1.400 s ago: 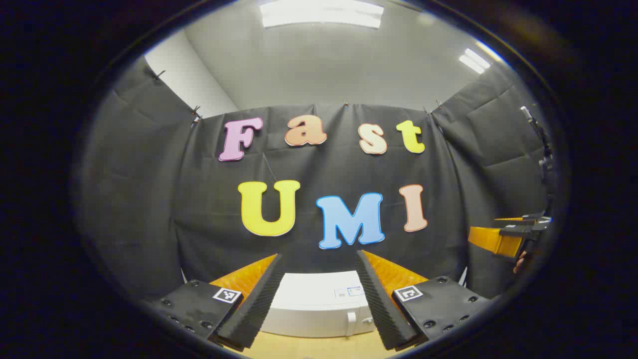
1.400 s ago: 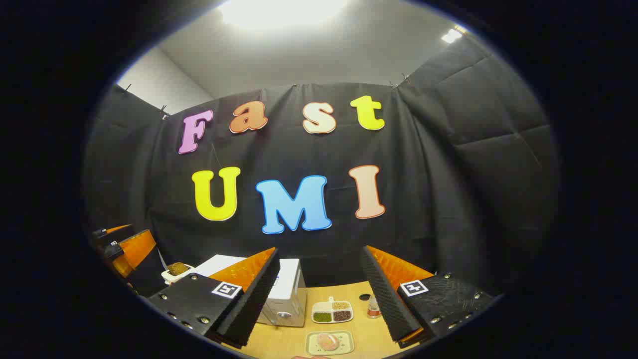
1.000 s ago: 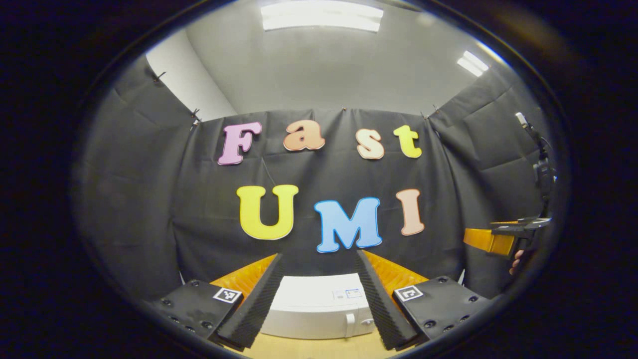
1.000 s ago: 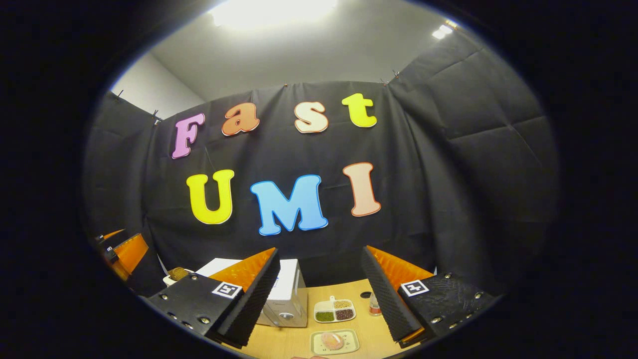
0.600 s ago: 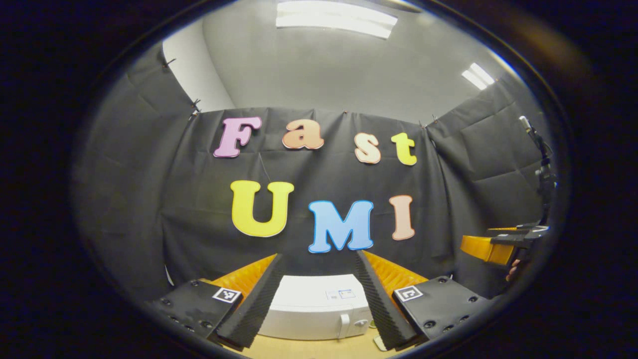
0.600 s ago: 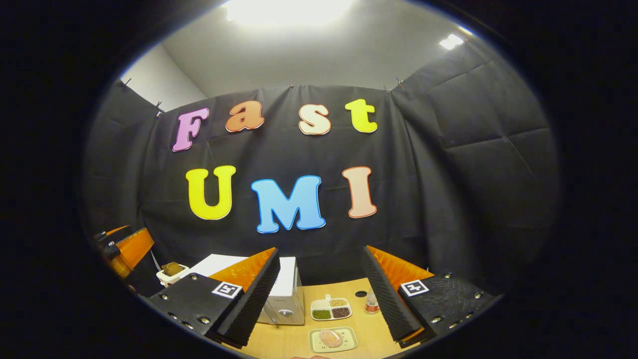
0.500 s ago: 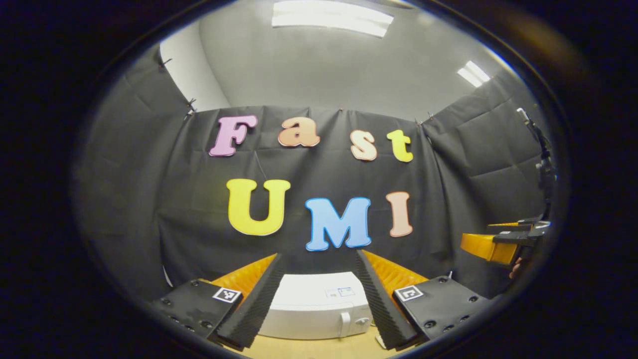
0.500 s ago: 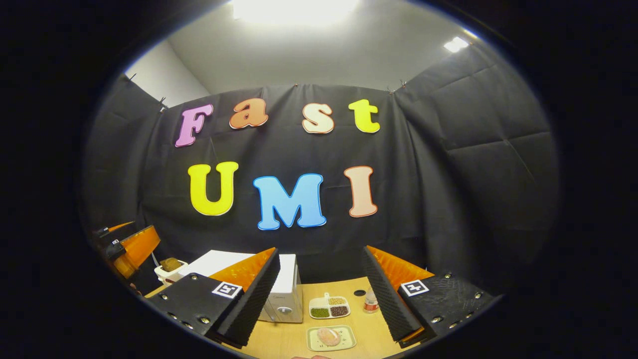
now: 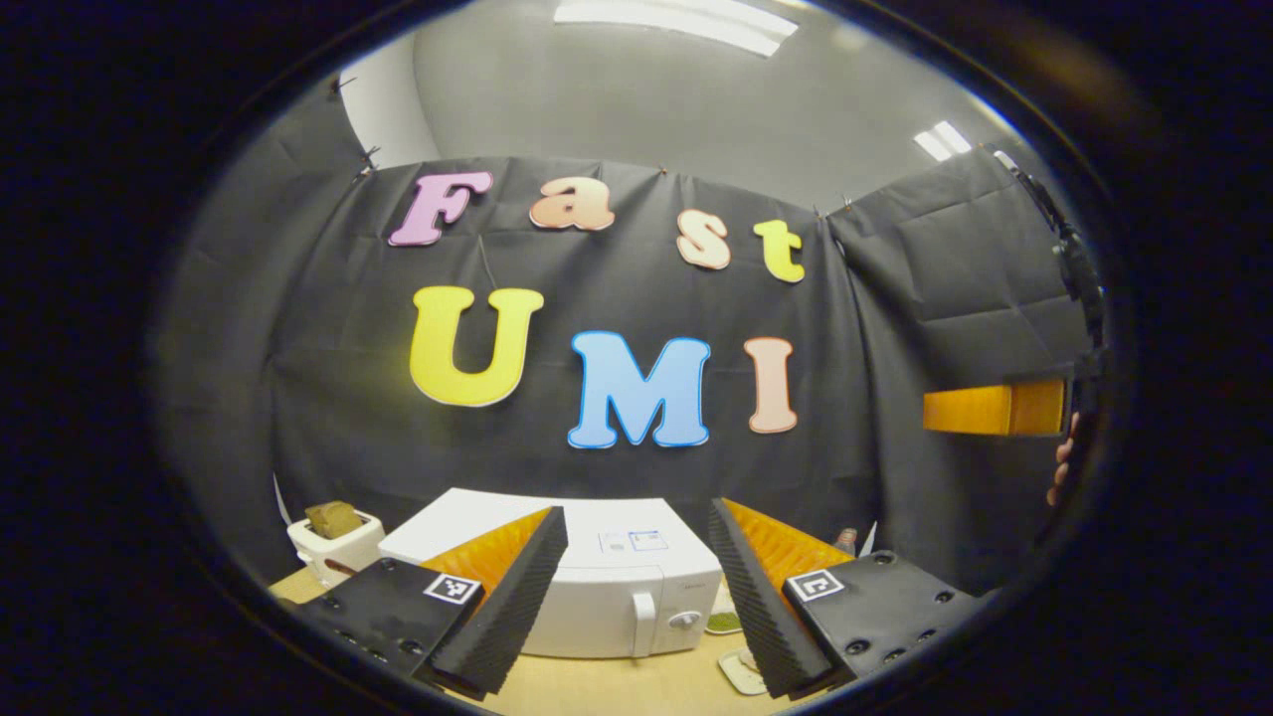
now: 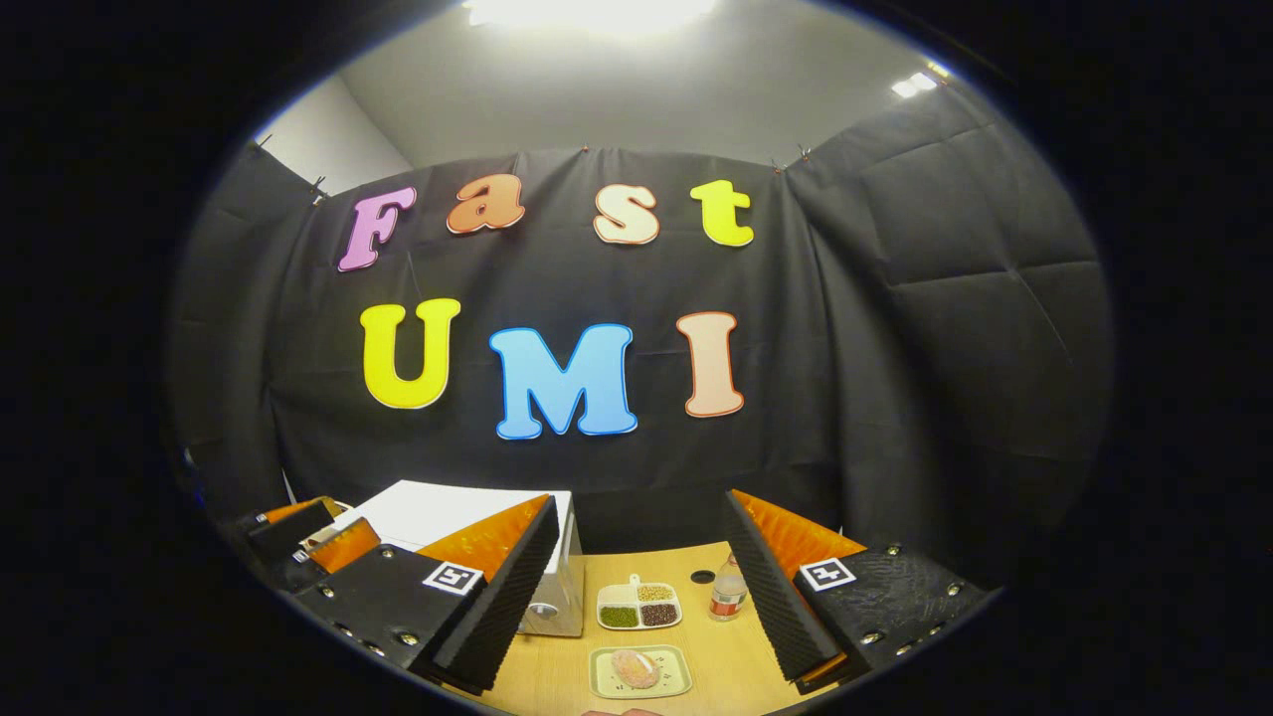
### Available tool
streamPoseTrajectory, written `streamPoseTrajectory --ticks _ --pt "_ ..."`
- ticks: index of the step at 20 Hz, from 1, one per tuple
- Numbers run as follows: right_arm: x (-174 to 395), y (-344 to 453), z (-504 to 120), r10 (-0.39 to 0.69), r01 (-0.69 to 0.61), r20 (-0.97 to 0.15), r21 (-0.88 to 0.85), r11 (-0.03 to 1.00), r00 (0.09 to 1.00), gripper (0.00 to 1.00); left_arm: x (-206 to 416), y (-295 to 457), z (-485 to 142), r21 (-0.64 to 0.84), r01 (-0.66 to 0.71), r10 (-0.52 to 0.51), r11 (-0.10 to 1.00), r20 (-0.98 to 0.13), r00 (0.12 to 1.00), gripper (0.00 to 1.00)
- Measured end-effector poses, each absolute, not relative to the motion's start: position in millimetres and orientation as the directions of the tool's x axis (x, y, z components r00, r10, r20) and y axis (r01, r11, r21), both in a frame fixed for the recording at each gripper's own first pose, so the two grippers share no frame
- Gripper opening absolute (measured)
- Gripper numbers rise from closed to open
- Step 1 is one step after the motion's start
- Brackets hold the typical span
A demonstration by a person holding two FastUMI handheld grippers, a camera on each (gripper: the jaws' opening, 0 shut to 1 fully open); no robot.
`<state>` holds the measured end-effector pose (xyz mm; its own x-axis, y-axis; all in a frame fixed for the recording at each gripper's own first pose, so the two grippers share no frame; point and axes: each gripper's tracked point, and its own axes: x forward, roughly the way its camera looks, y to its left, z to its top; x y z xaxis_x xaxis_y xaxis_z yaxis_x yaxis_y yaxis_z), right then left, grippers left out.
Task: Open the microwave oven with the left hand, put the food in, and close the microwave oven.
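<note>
Left gripper (image 9: pixel 636 587), fingers apart, faces the shut microwave (image 9: pixel 597 582) by its handle (image 9: pixel 643 624), apparently to pull; right gripper (image 10: pixel 641 587), fingers apart, waits above the food (image 10: pixel 635 668) near the table's (image 10: pixel 736 646) front edge.

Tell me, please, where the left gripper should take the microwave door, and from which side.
Probably the upright handle at the right edge of the microwave door, beside the knob. Come straight from the front with the left gripper open, one finger on each side of the bar.

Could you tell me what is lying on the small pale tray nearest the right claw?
On the small pale rectangular tray lies one rounded pinkish-orange piece of food. The tray surface under it is covered.
</note>
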<state>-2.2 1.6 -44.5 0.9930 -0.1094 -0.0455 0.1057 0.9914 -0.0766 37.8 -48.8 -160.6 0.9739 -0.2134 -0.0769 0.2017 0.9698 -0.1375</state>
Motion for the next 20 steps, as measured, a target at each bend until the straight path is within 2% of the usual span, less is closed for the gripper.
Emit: streamPoseTrajectory --ticks 1,2,7,13,16,17,18,19,20 --pt "1.0 -0.7 -47.3 -0.107 0.103 -0.053 -0.080 0.992 0.993 1.00 43.1 -59.8 -178.9 -0.150 0.221 -0.237 0.964 -0.097 0.967 0.96" --pt "3.4 -2.5 -50.5 -0.103 0.097 -0.062 -0.082 0.992 0.993 1.00 47.6 -66.7 -193.7 -0.156 0.229 -0.247 0.961 -0.114 0.962 0.95" --pt "8.3 -12.5 -56.3 -0.099 0.092 -0.078 -0.090 0.992 0.992 1.00 72.0 -81.9 -279.8 -0.135 0.192 -0.220 0.972 -0.247 0.944 0.94" --pt "11.7 -26.7 -66.4 -0.111 0.097 -0.111 -0.128 0.987 0.988 1.00 98.0 -99.1 -345.7 -0.122 0.188 -0.219 0.975 -0.338 0.915 0.96" --pt "10.3 -33.4 -66.7 -0.121 0.103 -0.120 -0.146 0.984 0.985 1.00 108.1 -103.4 -373.6 -0.131 0.170 -0.208 0.977 -0.385 0.899 0.94" --pt "10.6 -36.7 -67.8 -0.128 0.109 -0.120 -0.152 0.982 0.985 1.00 110.6 -105.0 -382.9 -0.142 0.162 -0.206 0.977 -0.399 0.893 0.99" --pt "10.6 -40.6 -68.3 -0.135 0.115 -0.122 -0.158 0.981 0.983 1.00 113.3 -105.9 -390.4 -0.145 0.156 -0.203 0.977 -0.411 0.889 0.96" --pt "10.4 -44.2 -70.3 -0.142 0.121 -0.126 -0.162 0.979 0.982 1.00 115.2 -106.7 -399.4 -0.144 0.152 -0.200 0.978 -0.425 0.883 0.99" --pt "10.3 -47.9 -71.7 -0.149 0.127 -0.132 -0.161 0.979 0.980 1.00 117.8 -106.9 -403.9 -0.141 0.149 -0.196 0.979 -0.434 0.879 0.94"
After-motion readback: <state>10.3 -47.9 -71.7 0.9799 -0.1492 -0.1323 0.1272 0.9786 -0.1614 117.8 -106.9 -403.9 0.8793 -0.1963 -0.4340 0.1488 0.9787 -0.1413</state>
